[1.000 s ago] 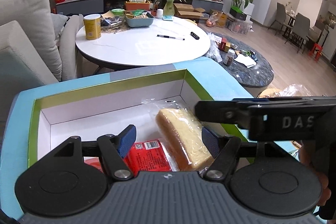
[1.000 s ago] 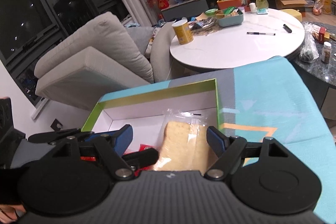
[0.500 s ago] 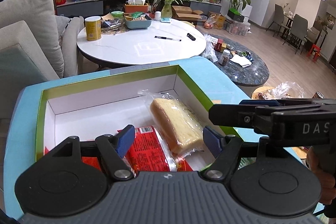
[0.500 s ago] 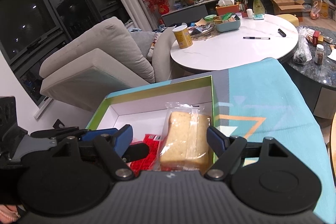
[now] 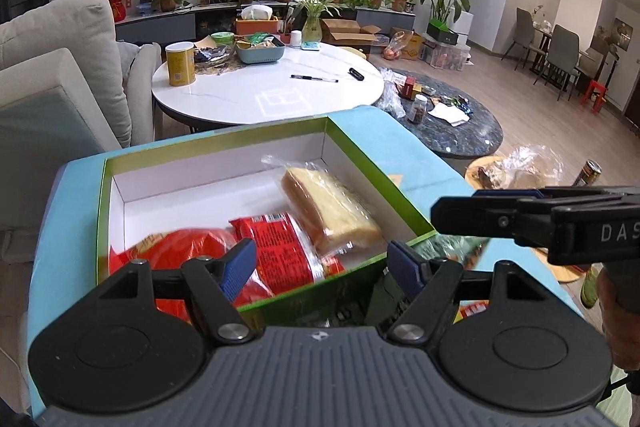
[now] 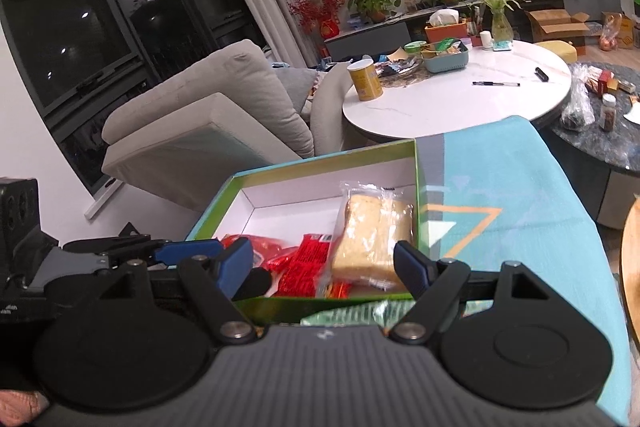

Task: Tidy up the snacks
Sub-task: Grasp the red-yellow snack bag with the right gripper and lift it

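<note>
A green-rimmed white box (image 5: 224, 167) (image 6: 320, 163) sits on a blue cloth. Inside lie a wrapped bread slice (image 5: 328, 211) (image 6: 372, 243), a red snack packet (image 5: 280, 247) (image 6: 304, 263) and a red bag (image 5: 180, 247). A green packet (image 6: 352, 315) (image 5: 444, 253) lies on the cloth just in front of the box. My left gripper (image 5: 322, 263) is open and empty over the box's near edge. My right gripper (image 6: 324, 263) is open and empty beside it; it shows side-on in the left wrist view (image 5: 520, 215).
A round white table (image 5: 264, 95) behind the box holds a yellow can (image 5: 180, 63), a blue tray and a pen. A dark low table (image 5: 460, 123) with jars stands to the right. A grey sofa (image 6: 208, 107) is at the left. A wooden tray (image 5: 504, 171) with a bag lies at the right.
Both grippers have drawn back and up from the box, so its near edge and the green packet in front now show. Both stay open.
</note>
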`<state>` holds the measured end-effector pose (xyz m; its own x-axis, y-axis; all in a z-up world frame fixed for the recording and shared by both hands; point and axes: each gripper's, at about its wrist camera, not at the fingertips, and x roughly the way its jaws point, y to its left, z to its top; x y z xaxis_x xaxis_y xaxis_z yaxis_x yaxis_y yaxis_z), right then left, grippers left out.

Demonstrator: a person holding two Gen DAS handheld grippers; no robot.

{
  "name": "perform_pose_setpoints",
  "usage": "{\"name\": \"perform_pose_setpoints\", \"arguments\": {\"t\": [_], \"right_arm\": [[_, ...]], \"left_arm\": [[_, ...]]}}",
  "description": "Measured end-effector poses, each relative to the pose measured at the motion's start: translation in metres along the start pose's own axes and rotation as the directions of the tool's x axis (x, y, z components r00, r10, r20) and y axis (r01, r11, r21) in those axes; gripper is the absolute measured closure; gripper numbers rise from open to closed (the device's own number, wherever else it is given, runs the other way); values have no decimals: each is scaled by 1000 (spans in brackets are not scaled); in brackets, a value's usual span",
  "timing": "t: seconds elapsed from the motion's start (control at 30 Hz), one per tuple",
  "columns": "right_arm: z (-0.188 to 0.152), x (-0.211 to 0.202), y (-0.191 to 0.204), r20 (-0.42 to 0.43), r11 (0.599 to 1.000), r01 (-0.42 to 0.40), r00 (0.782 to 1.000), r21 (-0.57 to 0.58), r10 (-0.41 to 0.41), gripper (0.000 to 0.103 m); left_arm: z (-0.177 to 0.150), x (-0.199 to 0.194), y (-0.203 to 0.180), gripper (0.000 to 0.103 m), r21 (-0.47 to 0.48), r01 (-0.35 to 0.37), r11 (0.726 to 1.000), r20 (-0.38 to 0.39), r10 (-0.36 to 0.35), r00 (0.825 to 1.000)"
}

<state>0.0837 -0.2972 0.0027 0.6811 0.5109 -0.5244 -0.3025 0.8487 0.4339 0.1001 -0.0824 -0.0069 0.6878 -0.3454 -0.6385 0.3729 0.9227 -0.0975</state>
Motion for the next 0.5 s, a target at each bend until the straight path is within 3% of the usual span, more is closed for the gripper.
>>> {"name": "perform_pose_setpoints", "arguments": {"t": [0.5], "right_arm": [[-62,-29,-41,-67,980,102,993,172,-92,28]], "left_arm": [[-37,6,-42,34,104,83,991,-105,-72,992]]}}
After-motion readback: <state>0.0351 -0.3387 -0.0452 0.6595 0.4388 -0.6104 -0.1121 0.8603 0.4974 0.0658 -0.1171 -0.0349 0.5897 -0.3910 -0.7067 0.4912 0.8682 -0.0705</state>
